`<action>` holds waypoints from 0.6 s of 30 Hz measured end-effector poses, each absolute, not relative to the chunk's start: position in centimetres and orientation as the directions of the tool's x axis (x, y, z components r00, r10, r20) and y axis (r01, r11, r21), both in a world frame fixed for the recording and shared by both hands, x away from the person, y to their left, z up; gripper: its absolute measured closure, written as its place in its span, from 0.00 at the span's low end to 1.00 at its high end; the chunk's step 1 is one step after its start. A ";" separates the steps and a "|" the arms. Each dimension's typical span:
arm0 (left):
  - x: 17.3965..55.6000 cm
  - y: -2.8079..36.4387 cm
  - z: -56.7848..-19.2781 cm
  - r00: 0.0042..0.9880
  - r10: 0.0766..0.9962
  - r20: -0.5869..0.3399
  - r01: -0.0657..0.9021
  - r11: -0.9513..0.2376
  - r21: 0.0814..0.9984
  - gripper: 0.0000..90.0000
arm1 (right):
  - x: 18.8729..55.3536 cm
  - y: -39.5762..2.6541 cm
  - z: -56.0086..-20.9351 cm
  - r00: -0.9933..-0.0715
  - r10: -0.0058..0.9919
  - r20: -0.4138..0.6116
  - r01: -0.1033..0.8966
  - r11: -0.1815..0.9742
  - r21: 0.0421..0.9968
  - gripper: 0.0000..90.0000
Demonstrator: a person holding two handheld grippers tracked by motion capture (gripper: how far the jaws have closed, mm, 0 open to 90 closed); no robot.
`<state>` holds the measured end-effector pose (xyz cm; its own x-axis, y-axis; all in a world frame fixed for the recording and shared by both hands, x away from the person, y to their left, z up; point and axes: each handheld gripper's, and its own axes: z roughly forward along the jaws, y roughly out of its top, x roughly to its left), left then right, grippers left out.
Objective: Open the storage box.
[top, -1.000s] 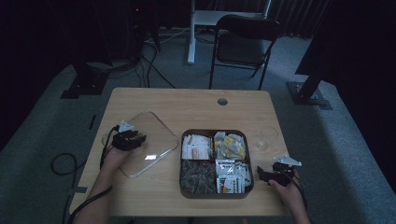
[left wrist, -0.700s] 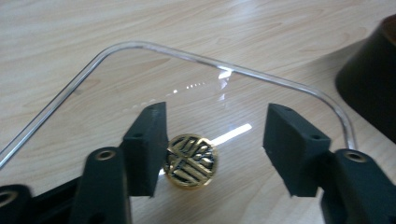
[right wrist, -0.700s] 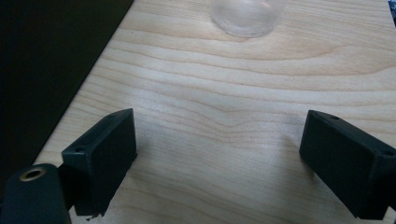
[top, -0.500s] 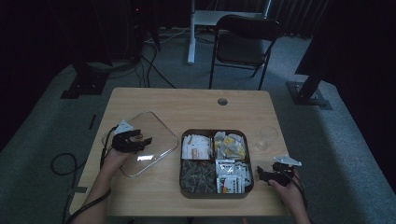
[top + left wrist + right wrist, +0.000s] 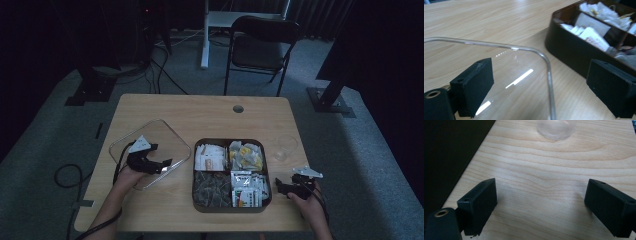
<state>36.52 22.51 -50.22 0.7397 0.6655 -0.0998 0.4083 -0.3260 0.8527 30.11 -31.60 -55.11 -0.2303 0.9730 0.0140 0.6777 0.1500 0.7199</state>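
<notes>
Left of the tray (image 5: 200,200), flat clear lid (image 5: 165,137), corner between spread left gripper (image 5: 167,164) fingers.

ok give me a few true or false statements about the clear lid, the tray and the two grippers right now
1. The clear lid lies flat on the table, left of the divided tray. True.
2. The left gripper is clamped shut on the lid. False: its jaws have just been opening and stand wide, with the lid's rim between them but the pads off it.
3. The tray has four compartments holding packets. True.
4. The right gripper holds a packet from the tray. False: its jaws are open and empty, over bare table right of the tray.
5. A clear cup stands inside the tray. False: it stands on the table, beyond the tray's right side.
</notes>
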 end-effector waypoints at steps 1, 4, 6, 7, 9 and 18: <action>36.2 22.3 -50.3 0.746 0.660 -0.092 0.398 -0.331 0.855 0.08 | 30.1 -31.6 -55.1 -0.230 0.973 0.014 0.678 0.150 0.720 0.11; 35.4 21.6 -50.7 0.765 0.639 -0.079 0.383 -0.355 0.853 0.03 | 30.1 -31.6 -55.1 -0.230 0.973 0.014 0.678 0.150 0.720 0.11; 34.9 21.1 -51.0 0.776 0.626 -0.077 0.379 -0.366 0.850 0.02 | 30.1 -31.6 -55.1 -0.230 0.973 0.014 0.678 0.150 0.720 0.11; 34.7 20.9 -51.1 0.785 0.615 -0.073 0.376 -0.379 0.845 0.02 | 30.1 -31.6 -55.1 -0.230 0.973 0.014 0.678 0.150 0.720 0.11; 34.3 20.6 -51.3 0.809 0.583 -0.072 0.363 -0.400 0.842 0.02 | 30.1 -31.6 -55.1 -0.230 0.973 0.014 0.678 0.150 0.720 0.11; 32.5 19.0 -51.5 0.867 0.497 -0.045 0.308 -0.461 0.832 0.02 | 30.1 -31.6 -55.1 -0.230 0.973 0.014 0.678 0.150 0.720 0.11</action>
<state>32.52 18.99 -51.53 0.8666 0.4970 -0.0449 0.3076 -0.4611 0.8323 30.11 -31.60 -55.11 -0.2302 0.9730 0.0139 0.6777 0.1500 0.7199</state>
